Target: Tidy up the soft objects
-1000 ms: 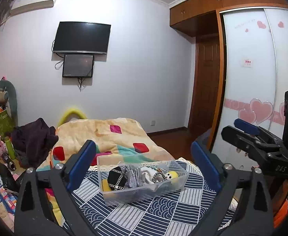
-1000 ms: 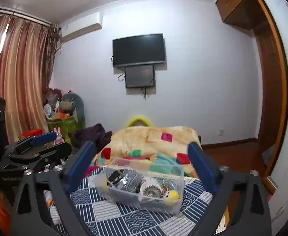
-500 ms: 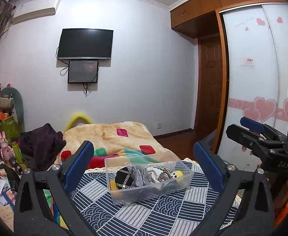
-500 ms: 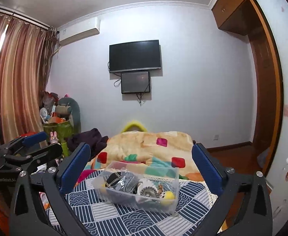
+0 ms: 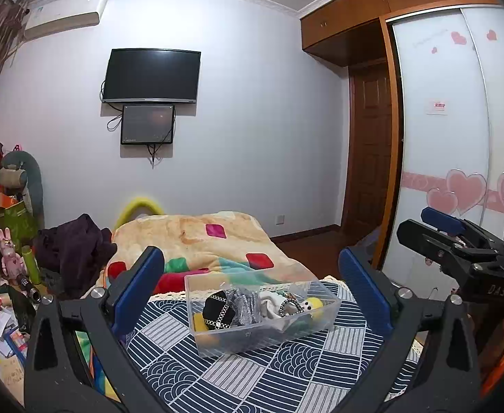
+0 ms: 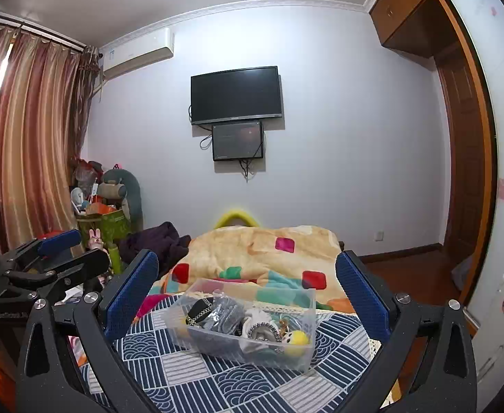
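A clear plastic bin (image 5: 324, 323) sits on a navy patterned cloth (image 5: 252, 371). It holds several soft objects: a black pouch (image 5: 219, 309), grey fabric, white items and a small yellow toy (image 5: 312, 304). The bin also shows in the right wrist view (image 6: 296, 354). My left gripper (image 5: 252, 289) is open and empty, held back from the bin. My right gripper (image 6: 246, 285) is open and empty, also held back from it. Each gripper appears at the edge of the other's view.
A bed with an orange patchwork blanket (image 5: 200, 237) lies behind the bin. Dark clothes (image 5: 73, 247) and clutter pile at the left. A wardrobe with heart stickers (image 5: 458, 172) stands at the right. A TV (image 6: 236, 94) hangs on the far wall.
Both grippers have tilted up and drawn back a little, so the bin sits lower in each view. Both stay open and empty.
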{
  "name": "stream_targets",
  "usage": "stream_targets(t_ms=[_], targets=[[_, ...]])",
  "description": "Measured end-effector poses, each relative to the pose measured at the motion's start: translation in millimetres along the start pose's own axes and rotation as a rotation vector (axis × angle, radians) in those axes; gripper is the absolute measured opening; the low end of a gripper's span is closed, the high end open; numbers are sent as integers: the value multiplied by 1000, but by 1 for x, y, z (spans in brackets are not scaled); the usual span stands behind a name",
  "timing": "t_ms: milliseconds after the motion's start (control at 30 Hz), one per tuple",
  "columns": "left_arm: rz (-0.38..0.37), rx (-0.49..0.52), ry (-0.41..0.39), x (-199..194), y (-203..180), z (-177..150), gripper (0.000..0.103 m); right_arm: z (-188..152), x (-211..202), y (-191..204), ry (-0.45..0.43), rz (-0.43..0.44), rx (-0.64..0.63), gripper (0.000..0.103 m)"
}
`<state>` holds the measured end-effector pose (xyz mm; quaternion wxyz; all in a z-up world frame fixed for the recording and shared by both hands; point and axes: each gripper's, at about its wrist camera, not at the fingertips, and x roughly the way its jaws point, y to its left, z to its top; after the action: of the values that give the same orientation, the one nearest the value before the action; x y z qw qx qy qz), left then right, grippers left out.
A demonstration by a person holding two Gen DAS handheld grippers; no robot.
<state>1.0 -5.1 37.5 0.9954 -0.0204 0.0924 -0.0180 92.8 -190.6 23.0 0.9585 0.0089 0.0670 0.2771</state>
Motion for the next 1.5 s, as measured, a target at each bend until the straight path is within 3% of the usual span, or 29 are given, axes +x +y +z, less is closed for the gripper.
stream_targets(t_ms=[1500], targets=[[-34,-21,14,5,1,0,103,2,-3,1,4,-4,6,103]])
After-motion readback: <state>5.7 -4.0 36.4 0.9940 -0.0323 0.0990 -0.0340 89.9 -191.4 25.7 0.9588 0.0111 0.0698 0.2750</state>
